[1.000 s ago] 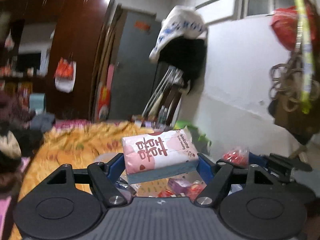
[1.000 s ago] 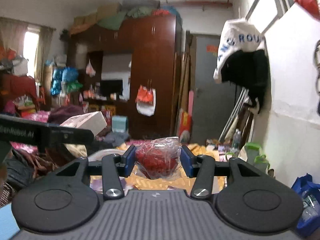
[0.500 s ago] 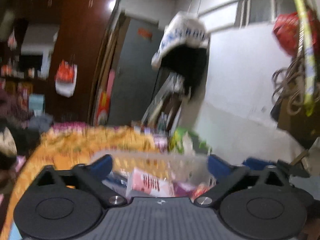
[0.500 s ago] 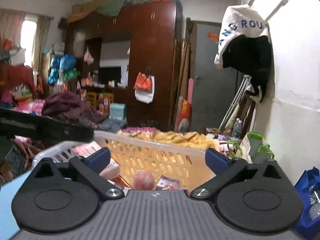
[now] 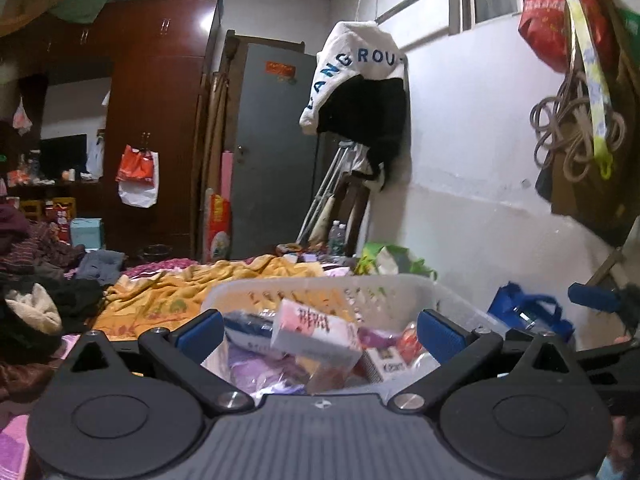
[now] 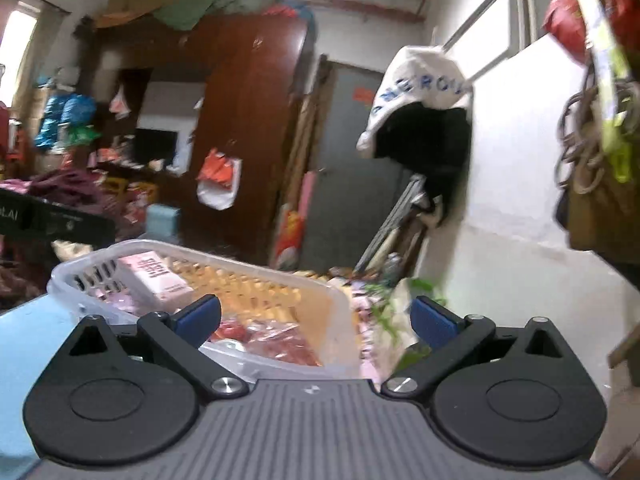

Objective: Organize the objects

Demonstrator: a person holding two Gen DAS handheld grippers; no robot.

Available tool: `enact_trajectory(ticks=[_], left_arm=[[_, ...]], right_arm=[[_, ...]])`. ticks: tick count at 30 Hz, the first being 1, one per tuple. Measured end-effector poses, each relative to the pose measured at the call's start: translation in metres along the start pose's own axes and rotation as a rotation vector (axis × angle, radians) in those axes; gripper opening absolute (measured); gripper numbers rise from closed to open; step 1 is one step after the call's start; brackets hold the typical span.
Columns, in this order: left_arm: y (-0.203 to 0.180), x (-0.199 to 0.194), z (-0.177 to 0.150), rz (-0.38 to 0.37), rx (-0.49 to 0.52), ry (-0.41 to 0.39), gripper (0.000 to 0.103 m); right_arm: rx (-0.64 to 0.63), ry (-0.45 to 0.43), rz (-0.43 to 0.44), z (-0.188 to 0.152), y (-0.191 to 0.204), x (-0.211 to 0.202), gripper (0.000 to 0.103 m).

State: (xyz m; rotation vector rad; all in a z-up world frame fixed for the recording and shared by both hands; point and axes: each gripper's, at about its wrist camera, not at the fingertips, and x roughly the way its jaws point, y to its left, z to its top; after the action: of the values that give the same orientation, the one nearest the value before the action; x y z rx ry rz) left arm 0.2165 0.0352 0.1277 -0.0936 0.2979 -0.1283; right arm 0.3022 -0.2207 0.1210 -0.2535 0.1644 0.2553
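Both things are now in the white basket (image 5: 404, 286). The pink tissue pack (image 5: 316, 330) lies tilted on top of the pile, and the red bag (image 6: 276, 342) sits near the front wall. The left gripper (image 5: 318, 330) and the right gripper (image 6: 316, 316) both stand wide apart and hold nothing. A second ago each one was clamped on its thing above the basket. Whether more is left to tidy, I cannot tell.
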Motion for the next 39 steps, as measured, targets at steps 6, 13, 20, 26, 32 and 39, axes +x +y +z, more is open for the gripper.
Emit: enact_trajectory(ticks=[6, 13, 20, 26, 32, 39], left_arm=[[-0.003, -0.006, -0.010, 0.025, 0.024, 0.041, 0.103], [-0.012, -0.009, -0.016, 0.079, 0.042, 0.059, 0.103], [-0.015, -0.002, -0.018, 0.085, 0.035, 0.100, 0.103], [-0.019, 0.001, -0.022, 0.092, 0.046, 0.118, 0.103], [-0.019, 0.002, -0.024, 0.094, 0.043, 0.132, 0.103], [-0.019, 0.002, -0.025, 0.107, 0.033, 0.130, 0.103]], right_arm=[[0.039, 0.027, 0.105, -0.003, -0.004, -0.002, 0.103], [0.045, 0.031, 0.135, -0.007, -0.004, -0.001, 0.103], [0.062, 0.033, 0.148, -0.012, -0.011, -0.004, 0.103], [0.104, 0.041, 0.170, -0.015, -0.020, -0.001, 0.103], [0.127, 0.040, 0.181, -0.017, -0.024, 0.000, 0.103], [0.143, 0.042, 0.186, -0.020, -0.028, 0.000, 0.103]])
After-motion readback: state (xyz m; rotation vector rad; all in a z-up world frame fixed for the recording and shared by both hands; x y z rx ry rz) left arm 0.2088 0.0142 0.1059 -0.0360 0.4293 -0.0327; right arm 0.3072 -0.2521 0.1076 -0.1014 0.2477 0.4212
